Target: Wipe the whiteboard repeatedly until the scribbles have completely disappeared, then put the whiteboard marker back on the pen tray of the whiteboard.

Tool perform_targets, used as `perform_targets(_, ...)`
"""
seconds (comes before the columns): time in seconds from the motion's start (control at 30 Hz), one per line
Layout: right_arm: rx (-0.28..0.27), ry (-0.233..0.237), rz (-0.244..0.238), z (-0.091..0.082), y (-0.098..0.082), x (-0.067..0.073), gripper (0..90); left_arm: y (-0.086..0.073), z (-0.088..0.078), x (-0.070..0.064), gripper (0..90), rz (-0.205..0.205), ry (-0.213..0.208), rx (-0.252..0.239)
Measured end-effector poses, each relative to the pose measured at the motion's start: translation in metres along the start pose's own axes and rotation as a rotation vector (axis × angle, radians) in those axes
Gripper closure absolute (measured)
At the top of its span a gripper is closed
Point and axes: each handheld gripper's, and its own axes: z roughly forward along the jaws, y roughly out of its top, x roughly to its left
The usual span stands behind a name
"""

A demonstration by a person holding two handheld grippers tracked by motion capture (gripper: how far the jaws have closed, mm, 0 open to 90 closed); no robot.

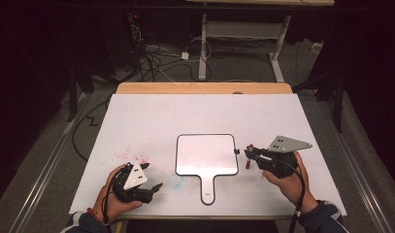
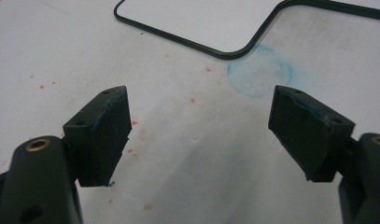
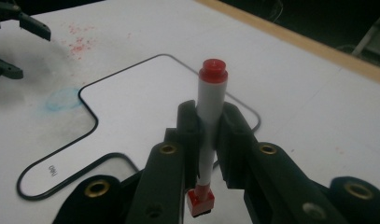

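A small whiteboard paddle (image 1: 205, 154) with a black rim and a short handle lies flat mid-table. My right gripper (image 1: 249, 156) hovers just off its right edge, shut on a marker (image 1: 250, 147). In the right gripper view the marker (image 3: 211, 100) stands upright between the jaws of the right gripper (image 3: 208, 140), with a white barrel, a red cap on top and a red end below. My left gripper (image 1: 153, 176) rests near the front left of the table, open. In the left gripper view its pads (image 2: 103, 135) stand wide apart over bare table, and the board's rim (image 2: 225, 52) lies beyond.
A faint blue smudge (image 2: 261, 70) marks the table near the board's lower left corner, with red specks (image 1: 129, 155) scattered to its left. A wooden edge (image 1: 205, 88) runs along the table's far side. Desk legs and cables (image 1: 151, 58) stand on the floor behind.
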Motion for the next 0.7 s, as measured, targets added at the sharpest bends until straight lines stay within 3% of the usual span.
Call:
perform_targets(0.13,0.027,0.027,0.038,0.007,0.000,0.002,81.1,0.000,0.001,0.001,20.1,-0.003,-0.006,0.003)
perform_targets(0.3,0.087,0.059,0.082,0.027,-0.003,-0.003,81.0,0.001,0.004,0.000,20.1,0.003,-0.010,0.012)
perform_targets(0.53,0.099,0.066,0.118,0.058,0.000,-0.011,80.0,-0.001,0.004,0.000,20.1,-0.008,-0.017,0.021)
perform_targets(0.7,0.125,0.039,0.142,0.082,-0.001,-0.021,78.6,0.001,0.007,-0.002,20.1,0.006,-0.024,0.027)
